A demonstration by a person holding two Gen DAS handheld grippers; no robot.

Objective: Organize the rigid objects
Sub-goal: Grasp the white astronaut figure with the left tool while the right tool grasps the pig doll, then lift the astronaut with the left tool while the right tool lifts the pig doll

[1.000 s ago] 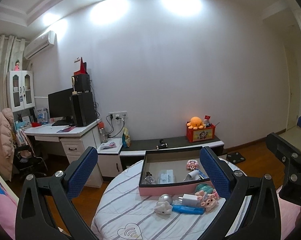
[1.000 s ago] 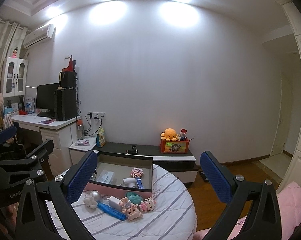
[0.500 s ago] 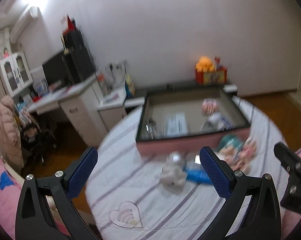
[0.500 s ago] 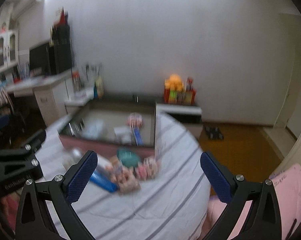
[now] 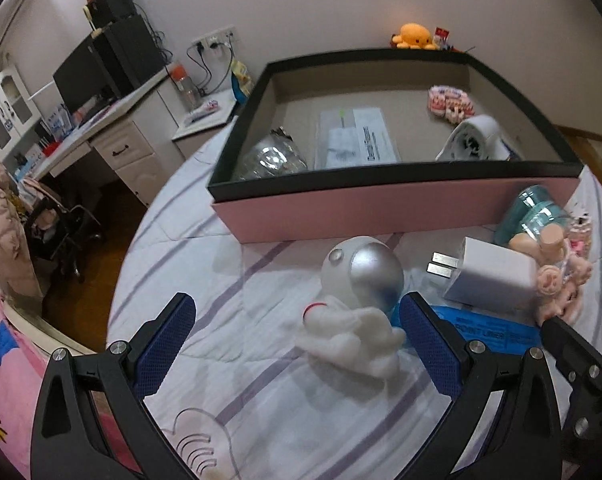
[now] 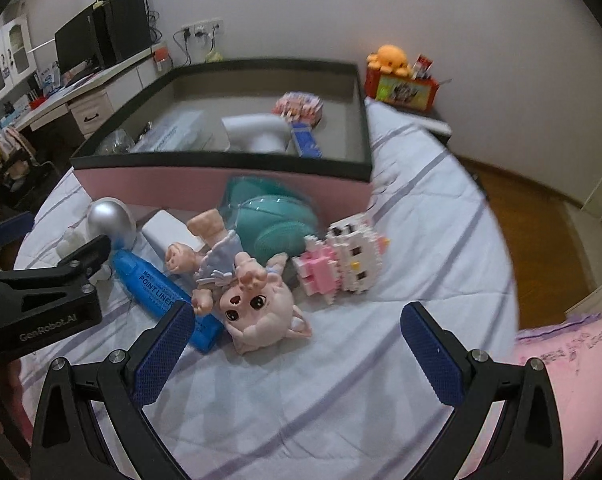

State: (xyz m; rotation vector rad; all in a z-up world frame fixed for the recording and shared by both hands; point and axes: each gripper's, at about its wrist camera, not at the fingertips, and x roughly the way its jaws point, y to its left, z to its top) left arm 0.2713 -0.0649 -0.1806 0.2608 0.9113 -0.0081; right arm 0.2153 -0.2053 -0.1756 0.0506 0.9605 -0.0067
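Observation:
A white astronaut figure (image 5: pixel 357 300) with a silver helmet lies between the fingers of my left gripper (image 5: pixel 297 328), nearer the right finger; the gripper is open. Beside the figure lie a white charger (image 5: pixel 489 276), a blue Point Liner box (image 5: pixel 485 330) and a teal wrapped item (image 5: pixel 533 212). My right gripper (image 6: pixel 299 340) is open just short of a pink doll (image 6: pixel 253 304) lying head toward me. A pink-and-white block cat (image 6: pixel 345 260) sits to the doll's right. The pink box (image 5: pixel 381 208) with a black rim stands behind, holding several items.
Everything rests on a round surface under a white striped cover (image 6: pixel 381 360). A desk with a monitor (image 5: pixel 89 76) stands far left over a wooden floor (image 6: pixel 541 232). An orange plush (image 6: pixel 391 56) sits on a cabinet behind. Pink bedding (image 6: pixel 561 352) lies at the right.
Both grippers have tipped down from the wall and moved in close over the objects in front of the box. Both stay open.

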